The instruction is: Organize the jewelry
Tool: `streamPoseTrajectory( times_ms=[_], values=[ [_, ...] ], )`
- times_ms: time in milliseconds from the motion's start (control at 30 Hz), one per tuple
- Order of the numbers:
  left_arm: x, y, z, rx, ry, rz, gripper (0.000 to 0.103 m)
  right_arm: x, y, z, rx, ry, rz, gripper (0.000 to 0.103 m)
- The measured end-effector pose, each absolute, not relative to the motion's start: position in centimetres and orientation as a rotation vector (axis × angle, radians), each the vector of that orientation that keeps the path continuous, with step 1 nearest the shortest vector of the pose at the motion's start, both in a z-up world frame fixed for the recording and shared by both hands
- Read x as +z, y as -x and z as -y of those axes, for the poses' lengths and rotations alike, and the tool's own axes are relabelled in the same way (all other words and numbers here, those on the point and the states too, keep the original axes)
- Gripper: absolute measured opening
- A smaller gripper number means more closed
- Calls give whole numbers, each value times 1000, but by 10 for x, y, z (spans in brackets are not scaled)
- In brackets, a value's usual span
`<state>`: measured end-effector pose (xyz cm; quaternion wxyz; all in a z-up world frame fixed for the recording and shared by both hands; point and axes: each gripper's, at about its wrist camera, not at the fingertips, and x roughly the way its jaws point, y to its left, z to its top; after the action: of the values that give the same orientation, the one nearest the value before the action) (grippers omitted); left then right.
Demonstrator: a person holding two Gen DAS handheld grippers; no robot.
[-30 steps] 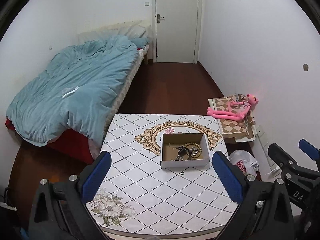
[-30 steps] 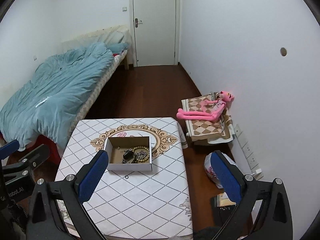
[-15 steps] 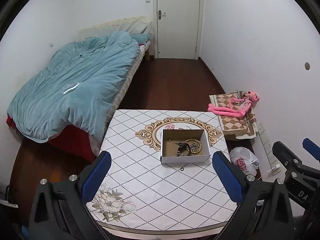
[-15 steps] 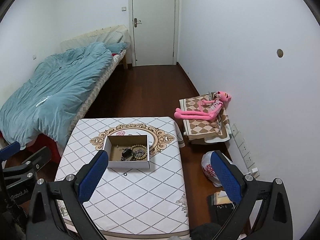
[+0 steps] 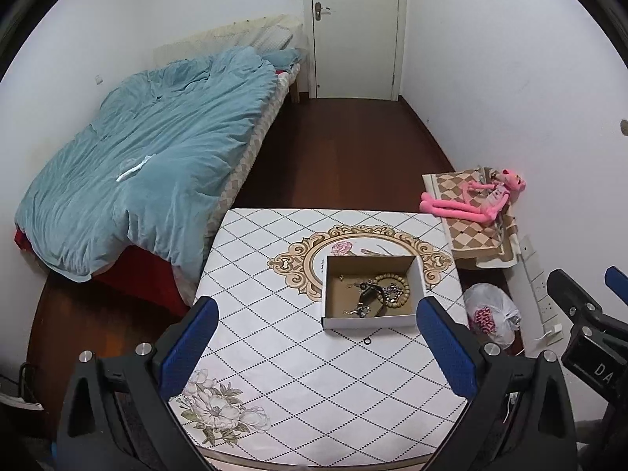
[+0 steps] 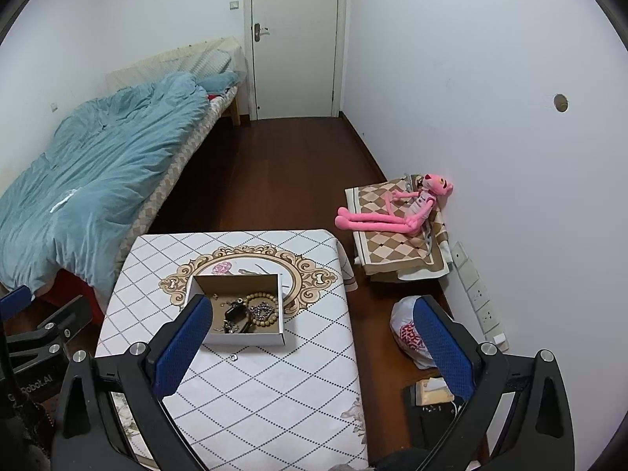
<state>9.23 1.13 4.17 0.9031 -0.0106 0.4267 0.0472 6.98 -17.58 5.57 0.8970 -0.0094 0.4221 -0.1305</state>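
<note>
An open cardboard box (image 5: 371,316) stands on the patterned table (image 5: 274,333); it also shows in the right wrist view (image 6: 243,338). Inside lie a wooden bead bracelet (image 5: 394,278), a dark beaded piece (image 5: 369,292) and small metal jewelry. A small ring (image 5: 367,340) lies on the table just in front of the box, also in the right wrist view (image 6: 233,357). My left gripper (image 5: 314,349) is open and empty, high above the table's near half. My right gripper (image 6: 310,349) is open and empty, above the table's right edge.
A bed with a blue duvet (image 5: 149,165) stands left of the table. A pink plush toy (image 6: 392,212) lies on a checkered folded blanket (image 6: 396,243) by the right wall. A white plastic bag (image 6: 410,337) and a dark item (image 6: 431,404) sit on the floor right of the table.
Both grippers have risen and pulled back a little; the table and box look smaller and further below. Both stay open and empty.
</note>
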Motion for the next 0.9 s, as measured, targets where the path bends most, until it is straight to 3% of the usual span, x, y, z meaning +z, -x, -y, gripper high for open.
streamPoseTrajectory(
  times_ms=[900],
  values=[
    [29,-103,-14,94,16,-929,103,35,-80,168,-240,45,-939,103]
  ],
)
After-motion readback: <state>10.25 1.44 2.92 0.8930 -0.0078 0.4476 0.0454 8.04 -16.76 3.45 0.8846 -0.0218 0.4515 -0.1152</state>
